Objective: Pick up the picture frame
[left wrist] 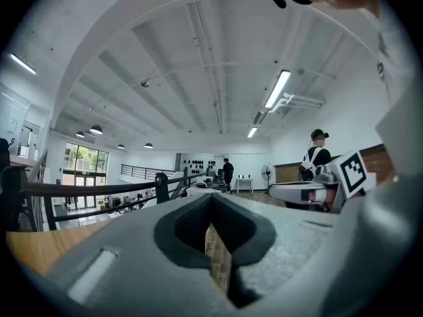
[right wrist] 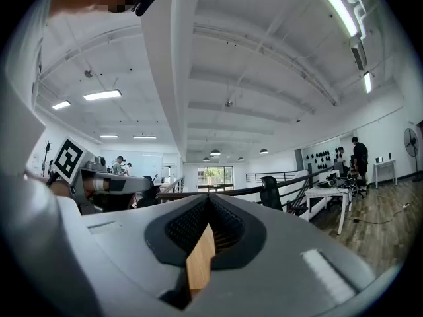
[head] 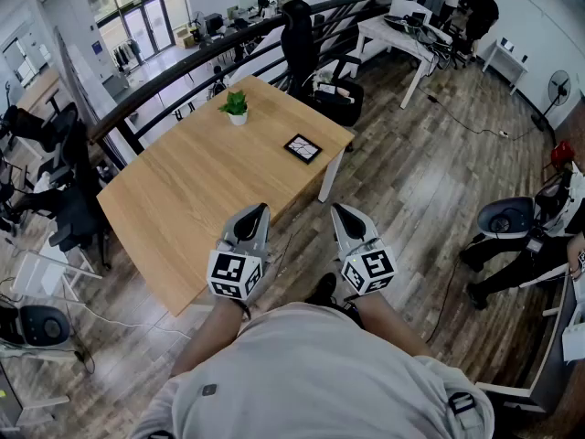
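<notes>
**Both claws closed and empty; frame lies on the table**

The left gripper (head: 256,213) and right gripper (head: 342,212) are held level, side by side, each with its jaws pressed together on nothing. The black picture frame (head: 303,148) lies flat near the wooden table's (head: 183,199) right edge, well apart from both. A small potted plant (head: 236,107) stands beyond it.

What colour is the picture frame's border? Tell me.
The picture frame has a black border; head view.

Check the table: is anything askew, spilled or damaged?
Only the frame stands out: it lies flat near the table's right corner, and pale lines across its face could be cracks or print; too small to tell. The plant stands upright; nothing spilled.
</notes>
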{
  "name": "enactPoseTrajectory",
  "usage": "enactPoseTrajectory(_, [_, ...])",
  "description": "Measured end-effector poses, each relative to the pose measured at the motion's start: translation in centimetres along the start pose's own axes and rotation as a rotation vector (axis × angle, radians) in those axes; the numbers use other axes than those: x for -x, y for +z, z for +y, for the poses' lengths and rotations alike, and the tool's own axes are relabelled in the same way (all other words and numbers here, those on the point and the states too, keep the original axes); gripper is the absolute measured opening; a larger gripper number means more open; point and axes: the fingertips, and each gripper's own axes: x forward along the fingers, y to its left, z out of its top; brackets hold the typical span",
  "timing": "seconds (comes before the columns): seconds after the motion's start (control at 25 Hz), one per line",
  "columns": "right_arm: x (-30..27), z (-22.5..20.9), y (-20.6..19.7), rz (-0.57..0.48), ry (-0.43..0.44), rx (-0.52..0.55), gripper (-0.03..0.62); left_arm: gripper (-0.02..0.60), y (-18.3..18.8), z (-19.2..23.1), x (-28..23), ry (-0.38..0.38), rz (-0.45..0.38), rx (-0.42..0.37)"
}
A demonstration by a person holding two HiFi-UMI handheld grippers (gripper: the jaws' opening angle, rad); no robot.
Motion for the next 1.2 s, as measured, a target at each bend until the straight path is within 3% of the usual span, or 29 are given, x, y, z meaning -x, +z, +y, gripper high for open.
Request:
enactPoseTrajectory(0.64, [-2.5,-3.7,-1.4,0.014,0.017,-0.041,0.009,0.003,-1.3,1.0,-4.1,0.017,0.042,0.017])
enactPoseTrajectory(1.2, [-6.4,-12.4,-3.4,0.054,0.020,-0.105,0.009,0.003,-3.4,1.1,-14.3,-0.010,0.119,0.048])
